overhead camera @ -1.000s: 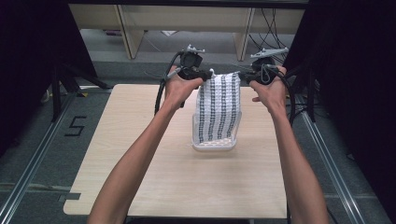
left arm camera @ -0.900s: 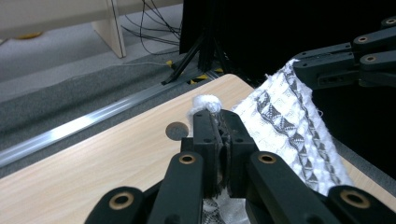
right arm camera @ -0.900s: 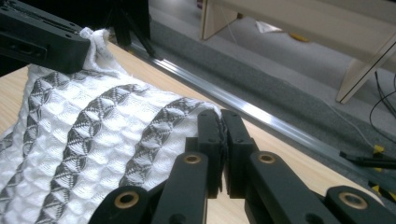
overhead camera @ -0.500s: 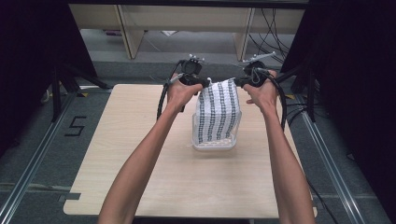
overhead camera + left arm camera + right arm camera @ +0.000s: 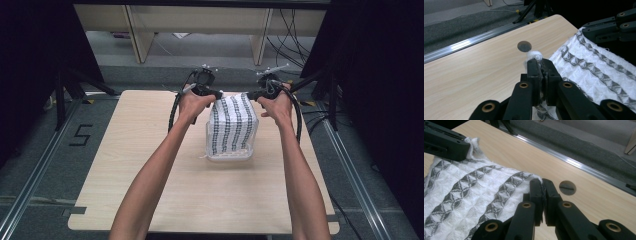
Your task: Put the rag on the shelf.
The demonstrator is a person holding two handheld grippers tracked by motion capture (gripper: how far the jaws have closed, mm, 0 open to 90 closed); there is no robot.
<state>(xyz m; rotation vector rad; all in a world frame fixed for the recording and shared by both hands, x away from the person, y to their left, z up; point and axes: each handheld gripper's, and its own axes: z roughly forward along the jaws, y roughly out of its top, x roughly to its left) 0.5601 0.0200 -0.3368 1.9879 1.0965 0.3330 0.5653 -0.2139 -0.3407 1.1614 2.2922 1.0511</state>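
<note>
A white cloth with dark grey patterned stripes (image 5: 232, 122) hangs stretched between my two grippers above the far middle of the table. Its lower end rests in a clear plastic tub (image 5: 246, 155). My left gripper (image 5: 216, 94) is shut on the cloth's upper left corner. In the left gripper view a white tuft of that corner pokes out past the jaws (image 5: 539, 62). My right gripper (image 5: 250, 95) is shut on the upper right corner; the right gripper view shows the cloth's (image 5: 469, 195) edge pinched between the jaws (image 5: 542, 185). The two grippers face each other a cloth's width apart.
The light wooden table (image 5: 150, 165) has a round hole (image 5: 524, 46) near its far edge and another (image 5: 567, 187) close by. A metal rail (image 5: 574, 162) runs along the floor beyond it. Cables and dark stands stand behind and to the sides.
Both hands have come lower with the cloth held between them, and more of the cloth has sunk toward the tub. Both grips stay the same.
</note>
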